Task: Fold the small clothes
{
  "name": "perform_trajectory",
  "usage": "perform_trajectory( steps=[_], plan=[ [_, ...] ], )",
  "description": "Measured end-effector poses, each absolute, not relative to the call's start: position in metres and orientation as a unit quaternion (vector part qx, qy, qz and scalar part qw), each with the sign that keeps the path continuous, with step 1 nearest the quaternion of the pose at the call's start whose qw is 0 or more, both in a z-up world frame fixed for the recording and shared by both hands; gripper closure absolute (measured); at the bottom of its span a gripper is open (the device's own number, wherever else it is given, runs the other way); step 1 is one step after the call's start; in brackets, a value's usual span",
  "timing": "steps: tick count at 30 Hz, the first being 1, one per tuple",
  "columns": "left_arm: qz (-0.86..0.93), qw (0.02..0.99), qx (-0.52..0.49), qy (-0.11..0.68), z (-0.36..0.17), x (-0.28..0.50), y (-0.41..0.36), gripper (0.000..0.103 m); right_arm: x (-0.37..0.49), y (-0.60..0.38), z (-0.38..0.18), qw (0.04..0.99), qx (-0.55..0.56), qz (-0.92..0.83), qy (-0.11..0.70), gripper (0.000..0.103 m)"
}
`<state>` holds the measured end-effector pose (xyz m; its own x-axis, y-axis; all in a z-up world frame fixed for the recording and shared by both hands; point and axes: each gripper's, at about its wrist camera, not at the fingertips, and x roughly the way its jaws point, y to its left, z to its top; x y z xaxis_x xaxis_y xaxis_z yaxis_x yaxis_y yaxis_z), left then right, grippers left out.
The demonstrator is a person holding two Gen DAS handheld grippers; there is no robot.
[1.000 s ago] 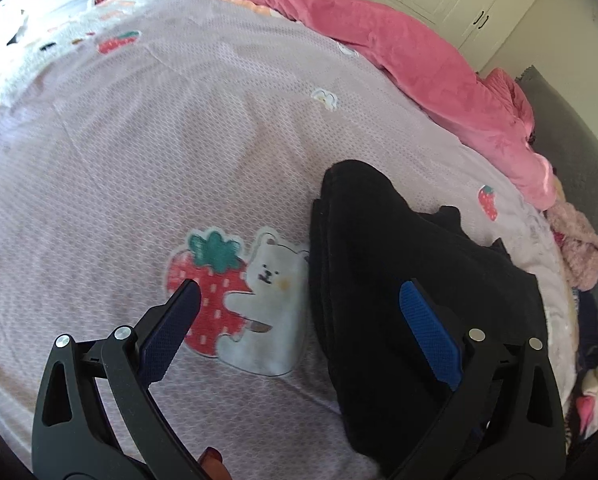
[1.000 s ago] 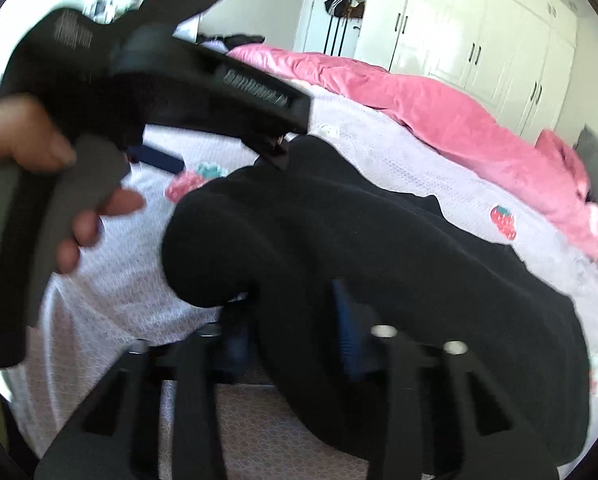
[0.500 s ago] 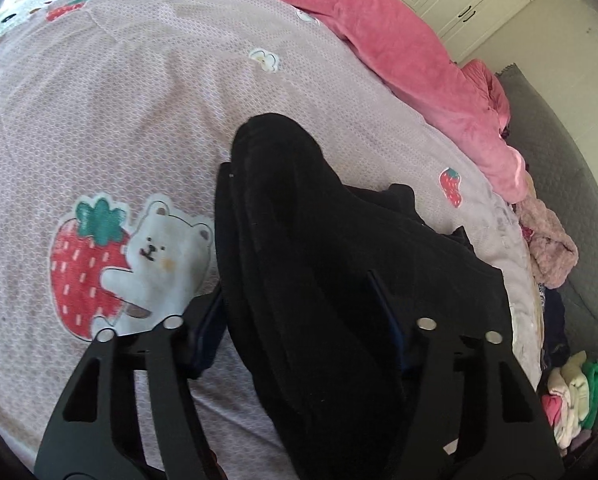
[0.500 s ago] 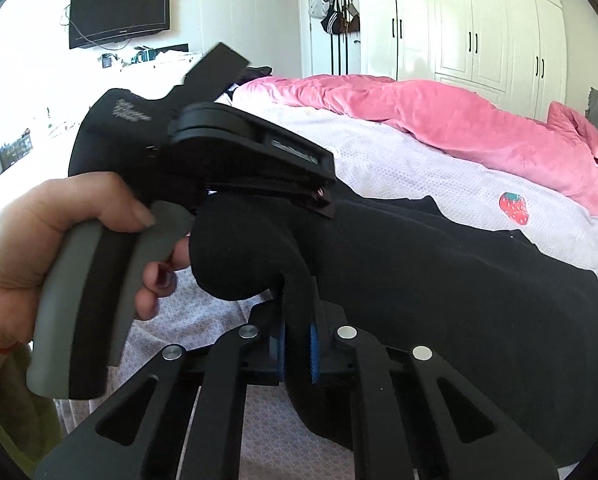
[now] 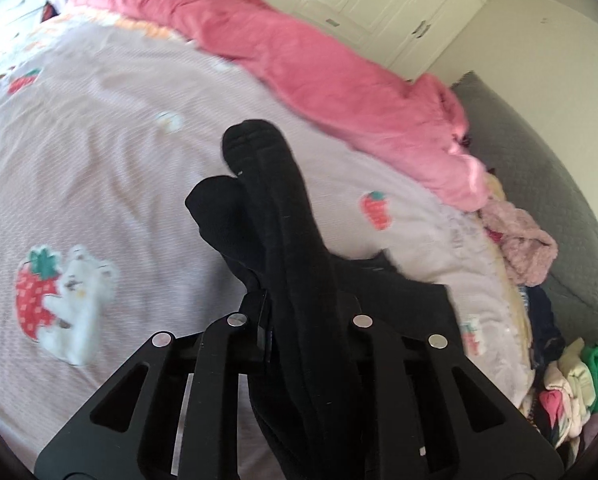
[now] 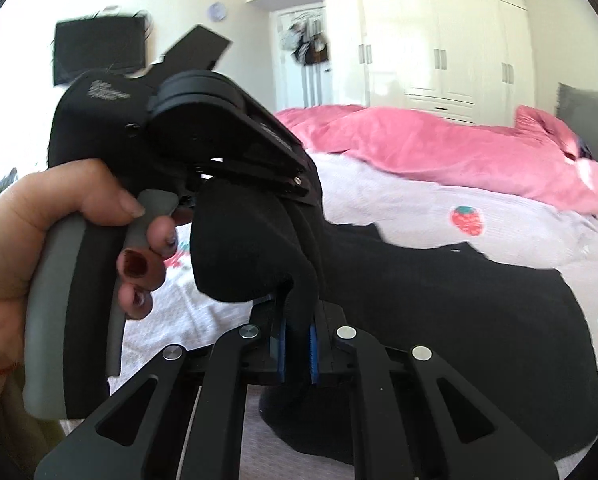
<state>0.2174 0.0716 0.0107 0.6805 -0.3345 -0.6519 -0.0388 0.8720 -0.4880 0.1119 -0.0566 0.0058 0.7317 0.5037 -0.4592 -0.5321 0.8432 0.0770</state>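
1. The bedsheet (image 5: 99, 152), pale lilac with strawberry prints, covered the bed; a pink duvet (image 5: 319, 52) lay bunched along its far side.
2. White wardrobes (image 6: 439, 40) and a wall-mounted TV (image 6: 99, 50) stood behind.
3. The black garment (image 6: 439, 300) lay partly lifted off the sheet.
4. The left gripper (image 5: 303, 320) was closing on its folded edge; the right gripper (image 6: 297, 340) pinched the same cloth tight.

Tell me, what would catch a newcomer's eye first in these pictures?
Most striking is the black garment, pinched by both handheld grippers and lifted off the pale bedsheet; the left gripper is closing on a bunched edge, the right gripper is shut on another fold. Behind it a bright pink quilt runs along the bed's far side, and a strawberry-and-bear print shows on the sheet at left.
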Motion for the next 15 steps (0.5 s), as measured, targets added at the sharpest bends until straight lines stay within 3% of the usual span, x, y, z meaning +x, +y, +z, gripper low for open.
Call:
perform_trajectory(
  steps=[15],
  plan=[
    [-0.171,0.880,-0.215,0.387,0.026,0.225,-0.053,0.093,0.102,-0.167,0.011,0.952,0.034,0.198,0.231,0.096]
  ],
)
